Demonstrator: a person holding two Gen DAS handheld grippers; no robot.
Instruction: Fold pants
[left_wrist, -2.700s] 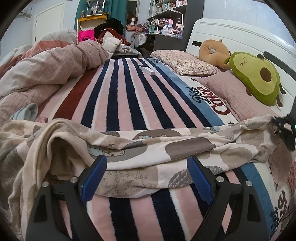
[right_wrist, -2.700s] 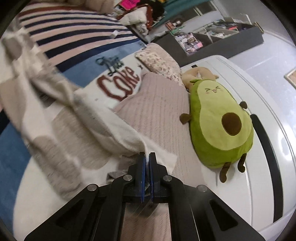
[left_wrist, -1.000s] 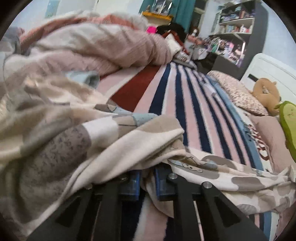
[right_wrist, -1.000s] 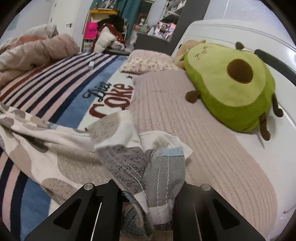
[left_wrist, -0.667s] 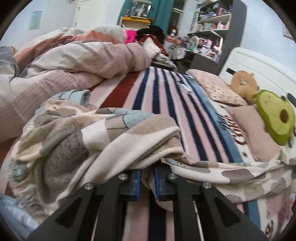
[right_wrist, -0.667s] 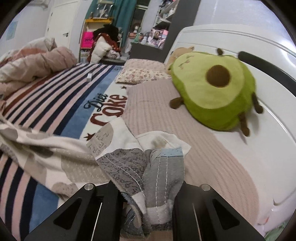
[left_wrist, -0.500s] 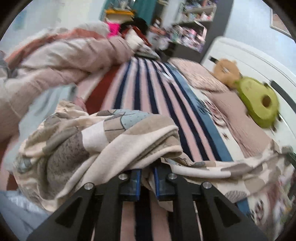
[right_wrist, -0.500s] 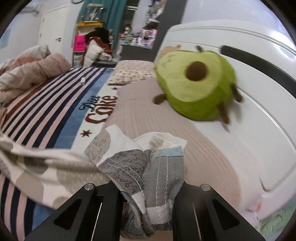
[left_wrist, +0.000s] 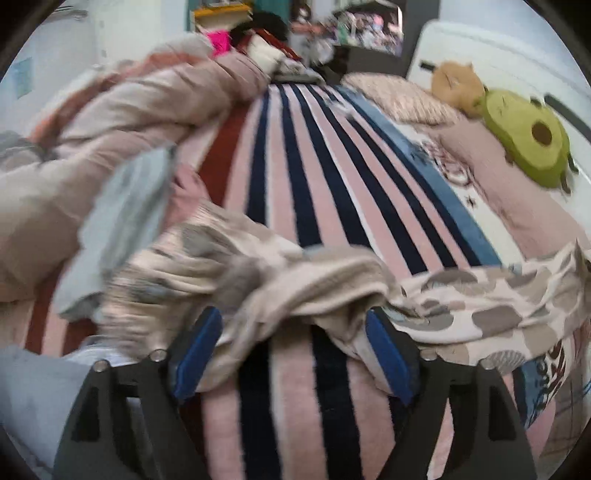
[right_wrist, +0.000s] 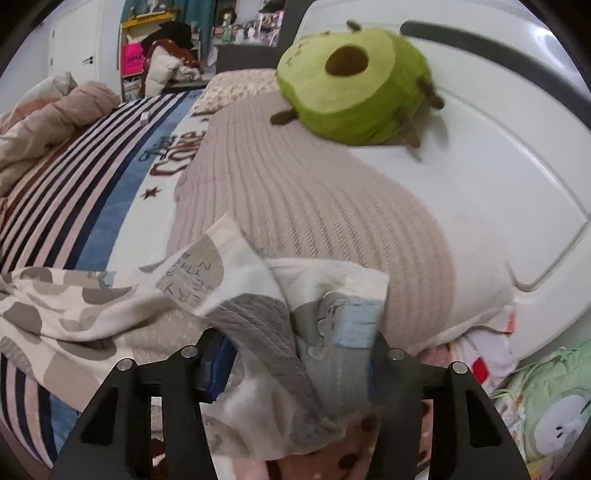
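Left gripper: fingers just opened wide, blue pads clear of cloth; a fold of the cream cotton pants w/ grey-brown patch print lies loose between them, nothing gripped. Right gripper: fingers also just opened, about halfway; grey waistband end of pants slumps between pads, released in my judgement. Pants lie stretched across near end of bed, over the pink/navy striped blanket, right end against the ribbed beige pillow. Judged reason: both ends let go together so garment lies flat lengthwise, ready for re-grip and fold. Green avocado plush toy well apart.
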